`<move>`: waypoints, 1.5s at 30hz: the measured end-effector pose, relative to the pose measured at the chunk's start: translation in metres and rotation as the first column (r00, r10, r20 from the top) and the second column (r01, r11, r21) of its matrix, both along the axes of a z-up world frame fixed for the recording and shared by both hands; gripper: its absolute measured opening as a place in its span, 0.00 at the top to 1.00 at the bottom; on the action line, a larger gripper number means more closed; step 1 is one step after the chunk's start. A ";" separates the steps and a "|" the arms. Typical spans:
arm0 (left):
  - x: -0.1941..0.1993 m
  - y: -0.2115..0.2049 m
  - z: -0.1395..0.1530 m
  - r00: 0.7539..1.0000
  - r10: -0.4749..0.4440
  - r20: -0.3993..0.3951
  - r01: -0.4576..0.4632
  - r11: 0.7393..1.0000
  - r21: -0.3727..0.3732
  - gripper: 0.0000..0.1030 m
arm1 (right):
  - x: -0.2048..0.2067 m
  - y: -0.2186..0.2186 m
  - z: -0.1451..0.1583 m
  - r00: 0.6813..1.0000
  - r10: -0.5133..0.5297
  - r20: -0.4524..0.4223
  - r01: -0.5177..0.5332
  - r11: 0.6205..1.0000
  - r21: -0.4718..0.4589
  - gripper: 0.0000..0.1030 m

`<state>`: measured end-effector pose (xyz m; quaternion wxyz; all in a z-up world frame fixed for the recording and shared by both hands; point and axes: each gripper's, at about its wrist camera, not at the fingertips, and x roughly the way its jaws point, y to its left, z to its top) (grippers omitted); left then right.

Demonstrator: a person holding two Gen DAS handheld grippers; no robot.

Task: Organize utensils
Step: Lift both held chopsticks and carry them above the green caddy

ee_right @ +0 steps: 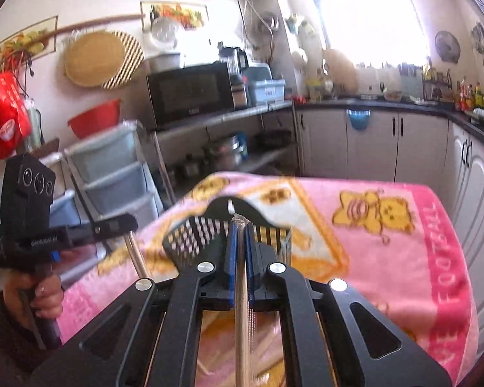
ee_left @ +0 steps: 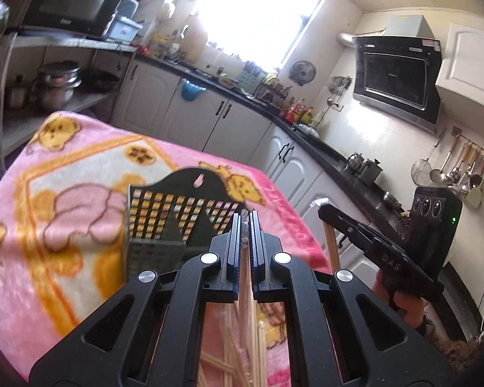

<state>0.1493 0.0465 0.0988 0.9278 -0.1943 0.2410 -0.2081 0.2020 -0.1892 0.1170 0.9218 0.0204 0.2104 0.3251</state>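
While the left gripper clamps a wrapped chopstick pair (pale wood, clear sleeve), the black perforated holder sits ahead on the pink blanket; the right gripper pinches another pair above it.

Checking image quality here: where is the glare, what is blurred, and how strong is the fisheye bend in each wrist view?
Left wrist view: the window is blown out white; the blanket and the black basket are smeared; cabinets curve strongly near the rim. Right wrist view: the window glares again, washing out the counter under it; the basket is blurred, while the right claw stays fairly sharp.
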 end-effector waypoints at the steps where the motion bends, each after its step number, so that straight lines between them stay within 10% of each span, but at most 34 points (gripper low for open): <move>1: 0.001 -0.001 0.005 1.000 -0.003 0.010 0.003 1.000 0.003 0.98 | 0.002 0.002 0.005 1.000 0.001 0.020 -0.001 1.000 0.013 0.95; 26: 0.036 0.030 0.097 0.976 0.087 0.197 -0.089 0.996 -0.003 0.98 | 0.076 0.055 0.068 0.921 -0.179 0.346 0.118 0.974 0.191 0.95; 45: 0.074 0.047 0.053 0.976 0.173 0.135 -0.180 0.983 0.042 0.98 | 0.097 0.072 0.037 0.853 -0.335 0.399 0.273 0.940 0.206 0.95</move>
